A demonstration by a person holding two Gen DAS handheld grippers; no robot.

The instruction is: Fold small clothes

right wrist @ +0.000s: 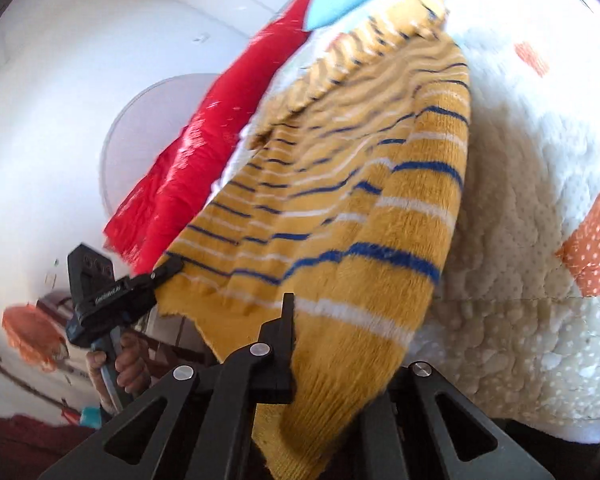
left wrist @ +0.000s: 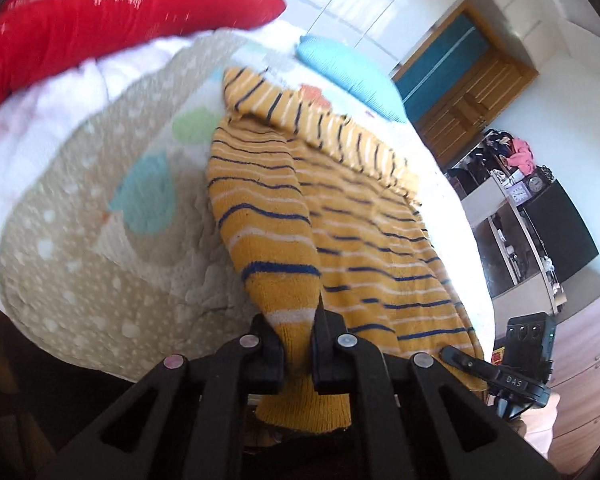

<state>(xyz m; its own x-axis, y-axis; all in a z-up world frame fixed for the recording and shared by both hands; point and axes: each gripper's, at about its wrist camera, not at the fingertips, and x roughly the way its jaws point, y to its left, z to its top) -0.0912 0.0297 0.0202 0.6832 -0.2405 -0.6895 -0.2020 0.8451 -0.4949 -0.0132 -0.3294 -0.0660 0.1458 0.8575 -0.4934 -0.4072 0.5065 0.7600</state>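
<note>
White cupboard doors and a wooden door (left wrist: 460,92) back a bed covered by a quilted cream blanket (left wrist: 80,280) with coloured patches – that is the working surface. On it lies the yellow striped sweater (left wrist: 360,220), a small knit with blue and white bands; its far part rests on the blanket while its near hem is raised off it. The left gripper (left wrist: 296,336) is clamped on one corner of the hem, knit bunched between its fingers, and the right gripper (right wrist: 340,340) pinches the other corner, cloth draped over one finger. Holding both corners keeps the edge taut and level, which I judge is meant for carrying the hem over the body in a fold. A red cushion (left wrist: 100,20) and a light blue pillow (left wrist: 348,68) sit beyond the sweater – well apart from the grippers. To the side stands a shelf (left wrist: 512,216) with a small clock.
</note>
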